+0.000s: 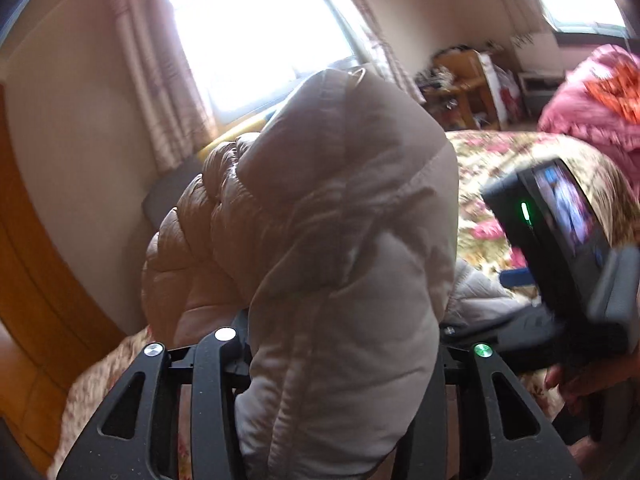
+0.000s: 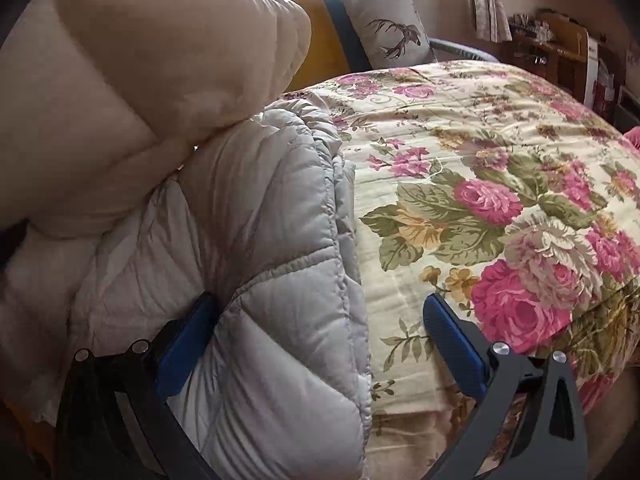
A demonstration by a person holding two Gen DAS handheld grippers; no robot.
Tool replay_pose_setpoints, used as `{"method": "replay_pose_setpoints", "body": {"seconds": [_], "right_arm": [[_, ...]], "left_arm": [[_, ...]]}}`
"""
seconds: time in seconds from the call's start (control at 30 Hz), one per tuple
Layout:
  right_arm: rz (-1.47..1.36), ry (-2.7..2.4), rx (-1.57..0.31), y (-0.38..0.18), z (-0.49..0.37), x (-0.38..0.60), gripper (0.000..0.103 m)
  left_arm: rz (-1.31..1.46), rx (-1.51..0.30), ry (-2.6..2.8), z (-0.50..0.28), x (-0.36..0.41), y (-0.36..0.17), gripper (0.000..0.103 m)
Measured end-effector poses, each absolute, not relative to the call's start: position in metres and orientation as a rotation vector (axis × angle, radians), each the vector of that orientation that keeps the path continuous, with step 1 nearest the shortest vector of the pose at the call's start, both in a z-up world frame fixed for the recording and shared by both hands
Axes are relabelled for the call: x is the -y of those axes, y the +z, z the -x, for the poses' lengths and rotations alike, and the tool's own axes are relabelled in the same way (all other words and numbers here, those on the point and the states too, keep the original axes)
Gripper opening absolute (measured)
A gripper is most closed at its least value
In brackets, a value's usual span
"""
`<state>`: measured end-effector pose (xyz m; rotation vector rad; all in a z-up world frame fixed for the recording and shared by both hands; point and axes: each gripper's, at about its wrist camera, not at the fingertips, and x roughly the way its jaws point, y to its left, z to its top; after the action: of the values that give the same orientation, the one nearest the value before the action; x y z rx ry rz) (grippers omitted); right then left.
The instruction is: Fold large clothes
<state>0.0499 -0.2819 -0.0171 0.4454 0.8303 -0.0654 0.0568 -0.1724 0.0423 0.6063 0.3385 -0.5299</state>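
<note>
A beige padded coat [image 1: 340, 240] fills the left wrist view. My left gripper [image 1: 320, 360] is shut on a fold of it and holds it up above the bed; the fingertips are hidden by the cloth. The same coat [image 2: 132, 92] shows at the upper left of the right wrist view. Below it lies a pale grey quilted part [image 2: 280, 280] on the floral bedspread [image 2: 500, 208]. My right gripper [image 2: 320, 340] is open, its blue pads [image 2: 452, 344] spread around the grey quilted edge. The right gripper's body [image 1: 560, 240] shows in the left wrist view.
A deer-print cushion [image 2: 384, 24] and a yellow and blue headboard [image 2: 324, 48] stand at the bed's far end. A pink quilt [image 1: 592, 104] is heaped at the right. A wooden shelf [image 1: 468, 84] stands by the window. A wooden door [image 1: 32, 264] is at left.
</note>
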Motion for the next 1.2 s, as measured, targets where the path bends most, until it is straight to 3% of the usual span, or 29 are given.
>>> {"method": "replay_pose_setpoints", "body": {"seconds": [0.27, 0.43, 0.6, 0.7, 0.9, 1.07, 1.2], "right_arm": [[-0.582, -0.160, -0.756, 0.008, 0.010, 0.368, 0.101], [-0.539, -0.191, -0.633, 0.063, 0.024, 0.370, 0.101], [-0.416, -0.011, -0.559, 0.120, -0.027, 0.327, 0.101], [-0.318, 0.054, -0.618, 0.134, -0.069, 0.288, 0.101], [-0.170, -0.052, -0.802, 0.101, -0.123, 0.262, 0.101], [-0.255, -0.129, -0.789, 0.069, -0.093, 0.287, 0.101], [-0.304, -0.180, -0.711, 0.052, -0.064, 0.298, 0.101]], "left_arm": [[-0.791, -0.307, -0.596, -0.047, 0.196, -0.007, 0.080], [-0.786, -0.313, -0.634, -0.051, 0.221, -0.014, 0.084], [-0.779, -0.317, -0.671, -0.053, 0.223, -0.013, 0.087], [-0.758, -0.325, -0.702, -0.039, 0.205, -0.008, 0.091], [-0.696, -0.379, -0.835, -0.033, 0.194, 0.005, 0.094], [-0.408, -0.507, -1.084, -0.041, 0.125, 0.050, 0.094], [-0.161, -0.504, -0.998, -0.080, 0.062, 0.087, 0.094]]}}
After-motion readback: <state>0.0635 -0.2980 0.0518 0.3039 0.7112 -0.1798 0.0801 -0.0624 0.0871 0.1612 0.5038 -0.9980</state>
